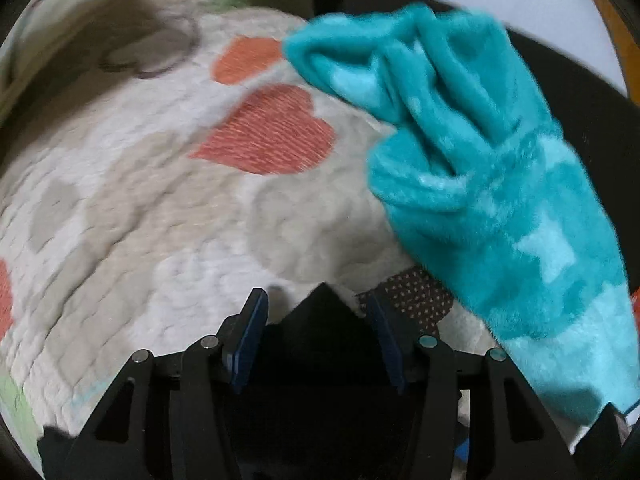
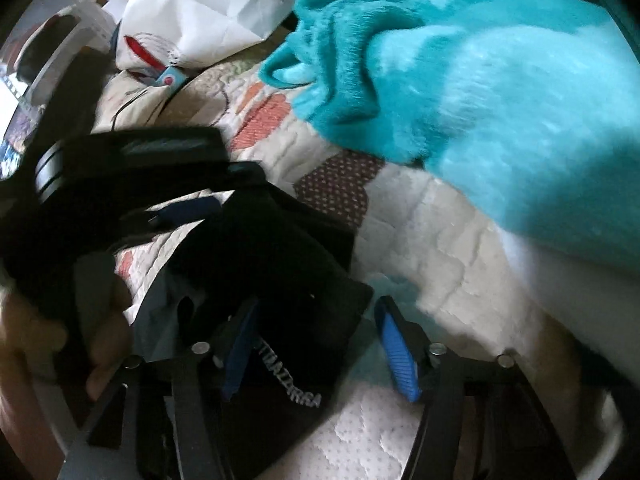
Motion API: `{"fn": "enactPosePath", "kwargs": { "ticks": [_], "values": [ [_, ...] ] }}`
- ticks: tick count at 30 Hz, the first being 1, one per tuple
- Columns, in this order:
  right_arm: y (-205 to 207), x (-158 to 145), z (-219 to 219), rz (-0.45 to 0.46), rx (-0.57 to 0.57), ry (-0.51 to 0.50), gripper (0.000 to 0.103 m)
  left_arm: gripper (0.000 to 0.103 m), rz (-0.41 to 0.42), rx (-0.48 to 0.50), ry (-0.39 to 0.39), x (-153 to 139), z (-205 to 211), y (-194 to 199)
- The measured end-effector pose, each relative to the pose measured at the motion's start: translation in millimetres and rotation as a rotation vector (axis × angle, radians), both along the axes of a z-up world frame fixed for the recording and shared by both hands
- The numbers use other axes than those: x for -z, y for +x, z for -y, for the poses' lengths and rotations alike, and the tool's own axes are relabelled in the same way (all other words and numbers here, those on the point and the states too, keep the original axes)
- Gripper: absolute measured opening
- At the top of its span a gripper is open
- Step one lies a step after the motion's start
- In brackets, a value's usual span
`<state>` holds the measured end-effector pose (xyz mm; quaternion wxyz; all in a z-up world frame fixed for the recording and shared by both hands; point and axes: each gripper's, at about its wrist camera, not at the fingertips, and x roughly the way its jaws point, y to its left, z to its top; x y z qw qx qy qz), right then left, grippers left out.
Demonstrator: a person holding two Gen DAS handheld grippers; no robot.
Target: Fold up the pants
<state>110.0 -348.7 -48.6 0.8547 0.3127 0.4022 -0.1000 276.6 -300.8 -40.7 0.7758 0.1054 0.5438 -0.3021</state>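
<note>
The left gripper [image 1: 316, 312] stands part open at the bottom of its frame, a dark fabric corner between the fingers [image 1: 252, 334], pads not pressing it. The right gripper [image 2: 320, 340] is wider apart, gripping nothing, over black pants [image 2: 288, 280] with white lettering, lower centre. Both lie on a heart-patterned quilt [image 1: 140, 220]. A teal fleece garment [image 1: 480, 184] fills the right side.

Heart-patterned quilt [image 1: 160, 208], teal fleece [image 1: 480, 184]
</note>
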Motion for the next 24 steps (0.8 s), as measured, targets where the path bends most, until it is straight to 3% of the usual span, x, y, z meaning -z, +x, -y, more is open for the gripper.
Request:
{"fn": "enactPosePath", "kwargs": {
  "ticks": [1,3,5,7,9,15,19,24],
  "values": [
    [3,-1,0,0.003,-0.012,-0.002,0.067,0.05,0.002,0.021,0.025,3,5,-2],
    [7,-1,0,0.009,-0.041,0.027,0.063,0.028,0.028,0.043,0.062,4,10,-7],
    [12,-1,-1,-0.003,-0.073,0.063,0.051,0.014,0.015,0.054,0.022,-3,4,-10],
    [15,-4,-3,0.005,-0.102,0.092,0.032,0.012,0.007,0.041,-0.028,-15,-6,-14],
    [16,-13,-6,0.029,-0.121,0.105,0.024,0.012,0.028,0.024,-0.05,-27,-16,-19],
    [13,-57,-41,0.147,-0.263,0.052,0.021,0.012,0.093,-0.075,-0.16,-80,-76,-43],
    [5,-86,-80,0.217,-0.39,-0.028,0.021,0.012,0.099,-0.182,-0.264,-108,-144,-51],
    [-15,-107,-140,0.257,-0.587,-0.125,0.021,0.012,0.065,-0.363,-0.426,-111,-246,-74]
  ]
}}
